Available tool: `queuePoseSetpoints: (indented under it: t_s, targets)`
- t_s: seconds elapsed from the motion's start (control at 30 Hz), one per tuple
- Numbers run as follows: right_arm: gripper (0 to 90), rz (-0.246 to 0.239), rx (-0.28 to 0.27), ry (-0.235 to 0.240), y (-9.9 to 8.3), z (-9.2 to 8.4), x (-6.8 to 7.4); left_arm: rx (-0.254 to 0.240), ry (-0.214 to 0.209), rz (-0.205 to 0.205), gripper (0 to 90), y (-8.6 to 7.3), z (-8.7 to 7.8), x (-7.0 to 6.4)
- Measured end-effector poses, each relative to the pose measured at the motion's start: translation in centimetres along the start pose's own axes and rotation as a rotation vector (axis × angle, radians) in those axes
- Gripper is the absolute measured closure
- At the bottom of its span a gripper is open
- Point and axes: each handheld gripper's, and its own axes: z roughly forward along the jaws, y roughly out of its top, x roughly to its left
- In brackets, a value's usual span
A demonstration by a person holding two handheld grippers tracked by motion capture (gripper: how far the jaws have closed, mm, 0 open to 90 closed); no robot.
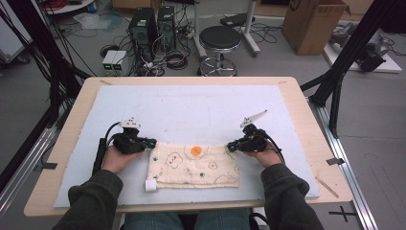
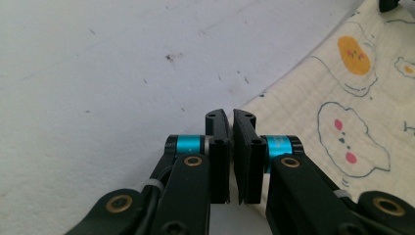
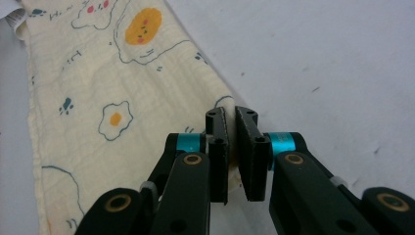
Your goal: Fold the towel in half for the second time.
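Nearest the lens, two dark sleeves coming in from the bottom of the high view, each hand wrapped round its tool. Between them, flat on the white mat of the bench, near the front edge: a cream cloth printed with fried eggs, lying as a tidy rectangle, a small white label at its near left corner. Left claw closed right at the cloth's far left corner; hard to tell from the left gripper view whether fabric is actually nipped. Right claw clamped on the far right corner, with cream fabric between the jaws in the right gripper view. So probably early in the work: corners reached, at least one gripped. Nothing lifted yet, no corner off the mat. Raising, carrying over and laying down all apparently left to do.
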Motion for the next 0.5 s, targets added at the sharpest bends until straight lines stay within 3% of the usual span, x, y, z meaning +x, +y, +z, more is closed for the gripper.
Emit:
queuePoseSetpoints:
  t_s: [0.33,0.5]
  targets:
    - [84.0,0.043,-0.039,-0.002,1.7,-0.1,-1.8,-0.057,0.035,-0.059,85.1,1.2,0.3,1.6]
    - [84.0,0.05,-0.056,-0.01,2.4,0.0,-2.8,-0.064,0.046,-0.062,85.1,1.9,0.4,2.1]
